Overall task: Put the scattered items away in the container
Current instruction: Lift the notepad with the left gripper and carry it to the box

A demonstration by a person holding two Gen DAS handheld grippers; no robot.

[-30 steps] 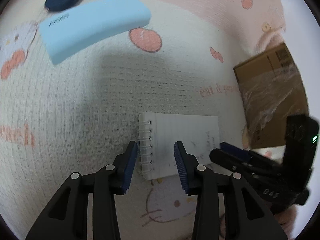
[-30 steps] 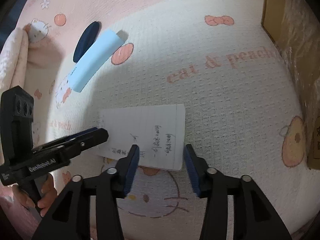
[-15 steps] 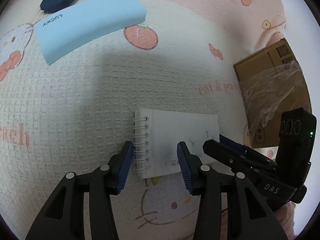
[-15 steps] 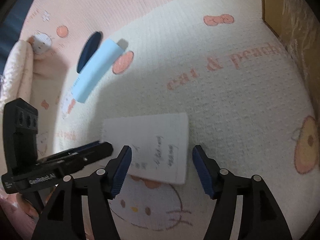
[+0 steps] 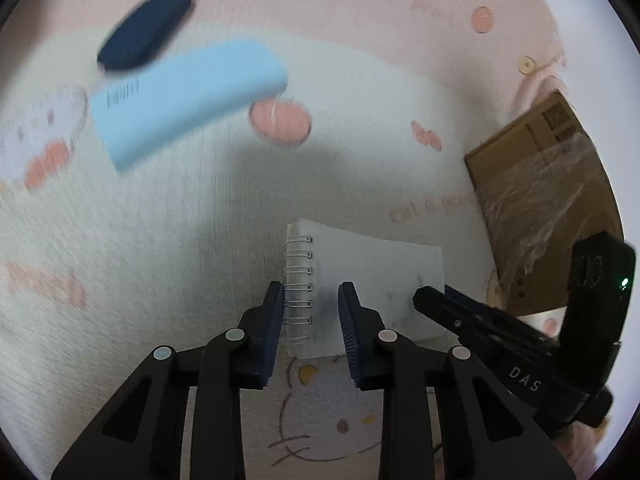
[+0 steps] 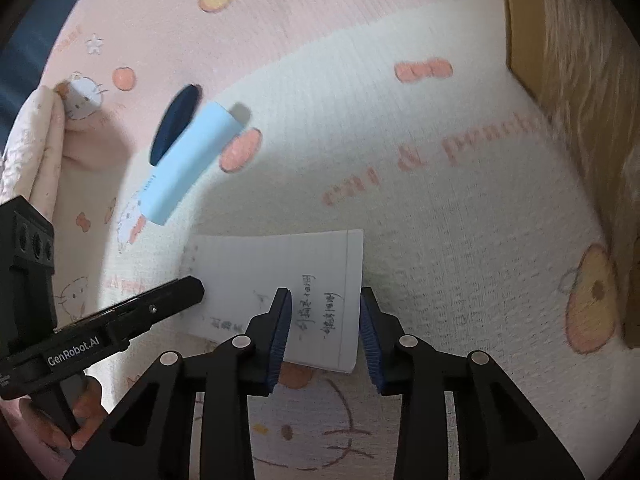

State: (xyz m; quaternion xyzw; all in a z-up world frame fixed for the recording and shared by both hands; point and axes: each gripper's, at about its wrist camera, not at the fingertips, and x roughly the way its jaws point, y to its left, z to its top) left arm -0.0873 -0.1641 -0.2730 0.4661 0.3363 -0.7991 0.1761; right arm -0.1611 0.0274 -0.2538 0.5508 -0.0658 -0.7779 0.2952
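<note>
The notebook (image 5: 360, 280) lay flat on the blanket (image 5: 160, 240), the box (image 5: 536, 200) at its two o'clock. The left gripper (image 5: 310, 320) was closing astride its wire spine, the right gripper (image 6: 322, 332) closing over the opposite edge; neither yet pinched it.

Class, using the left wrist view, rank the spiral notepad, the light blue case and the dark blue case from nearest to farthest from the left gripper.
1. Spiral notepad: its coil edge lies between the closing jaws of the left gripper.
2. Light blue case: upper left on the blanket.
3. Dark blue case: just beyond the light blue one.
</note>
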